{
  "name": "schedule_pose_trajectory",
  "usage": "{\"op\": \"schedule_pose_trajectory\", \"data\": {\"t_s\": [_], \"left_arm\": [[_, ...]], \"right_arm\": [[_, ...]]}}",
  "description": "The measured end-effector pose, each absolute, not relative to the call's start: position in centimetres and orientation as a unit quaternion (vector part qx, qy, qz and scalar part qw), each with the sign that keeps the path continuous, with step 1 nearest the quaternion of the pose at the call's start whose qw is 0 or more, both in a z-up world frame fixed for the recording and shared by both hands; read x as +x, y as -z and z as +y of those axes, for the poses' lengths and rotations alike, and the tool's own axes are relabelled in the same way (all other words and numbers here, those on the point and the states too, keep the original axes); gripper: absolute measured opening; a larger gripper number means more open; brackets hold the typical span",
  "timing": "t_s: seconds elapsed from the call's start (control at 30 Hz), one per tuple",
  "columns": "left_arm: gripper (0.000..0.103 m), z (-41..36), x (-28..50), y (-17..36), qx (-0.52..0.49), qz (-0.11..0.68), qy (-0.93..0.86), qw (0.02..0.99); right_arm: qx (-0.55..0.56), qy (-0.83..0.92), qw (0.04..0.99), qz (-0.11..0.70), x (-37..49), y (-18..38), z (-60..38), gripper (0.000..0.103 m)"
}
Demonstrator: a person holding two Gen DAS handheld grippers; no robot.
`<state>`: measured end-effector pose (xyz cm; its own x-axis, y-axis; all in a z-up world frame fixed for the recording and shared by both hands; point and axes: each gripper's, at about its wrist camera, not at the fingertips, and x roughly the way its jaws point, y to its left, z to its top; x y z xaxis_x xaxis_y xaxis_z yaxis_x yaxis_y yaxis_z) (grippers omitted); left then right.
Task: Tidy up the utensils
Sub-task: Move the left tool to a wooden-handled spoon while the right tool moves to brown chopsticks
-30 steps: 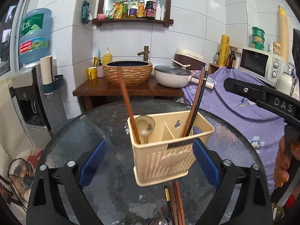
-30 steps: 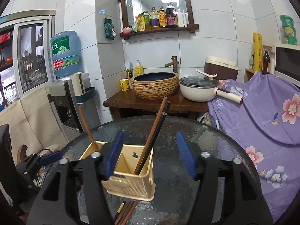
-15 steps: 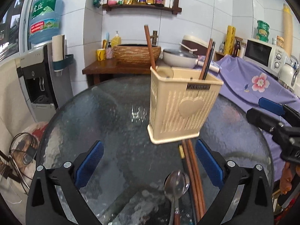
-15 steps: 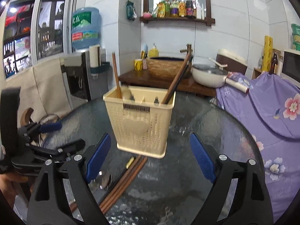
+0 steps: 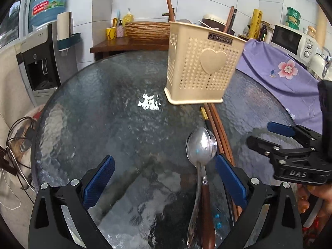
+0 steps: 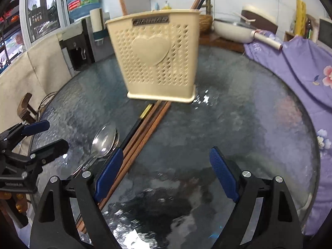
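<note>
A beige perforated utensil holder (image 5: 202,66) with a heart stands upright on the round glass table (image 5: 103,108); it also shows in the right wrist view (image 6: 159,58). Chopsticks and a brown handle stick up out of it. A steel spoon with a brown handle (image 5: 201,149) and several brown chopsticks (image 5: 217,122) lie on the glass in front of it; the right wrist view shows the spoon (image 6: 103,139) and the chopsticks (image 6: 143,130) too. My left gripper (image 5: 165,184) is open, low over the table, with the spoon between its fingers. My right gripper (image 6: 164,178) is open and empty, its left finger over the chopsticks.
A purple flowered cloth (image 5: 280,70) covers the furniture right of the table. A wooden counter with a woven basin (image 5: 147,32), a pan (image 6: 232,31) and a microwave (image 5: 290,39) stands behind. A water dispenser (image 5: 41,58) and cables (image 5: 18,143) are at the left.
Both grippers have pulled back from the holder and dropped low towards the glass. The spoon and loose chopsticks on the table have come into view near the fingers.
</note>
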<state>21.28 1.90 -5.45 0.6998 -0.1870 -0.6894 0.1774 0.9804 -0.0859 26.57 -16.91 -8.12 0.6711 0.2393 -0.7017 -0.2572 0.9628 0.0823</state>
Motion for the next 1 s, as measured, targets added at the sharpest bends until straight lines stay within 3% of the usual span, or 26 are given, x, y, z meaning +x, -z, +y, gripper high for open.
{"op": "schedule_pose_trajectory", "data": {"t_s": [0.27,0.73,0.93,1.0], "left_arm": [[0.082,2.1,20.0,7.0,0.007,0.395,0.097,0.914],[0.082,1.5,19.9,7.1,0.006,0.401,0.103,0.910],[0.082,0.9,20.3,7.1,0.001,0.402,0.110,0.909],[0.082,0.7,20.3,7.1,0.003,0.403,0.113,0.908]], "right_arm": [[-0.039,-0.148,0.900,0.407,26.7,9.9,-14.2,0.075],[-0.015,-0.118,0.891,0.438,28.0,10.4,-15.7,0.074],[0.027,-0.112,0.891,0.439,27.9,10.1,-17.8,0.058],[0.018,-0.110,0.891,0.440,28.2,10.0,-17.7,0.057]]}}
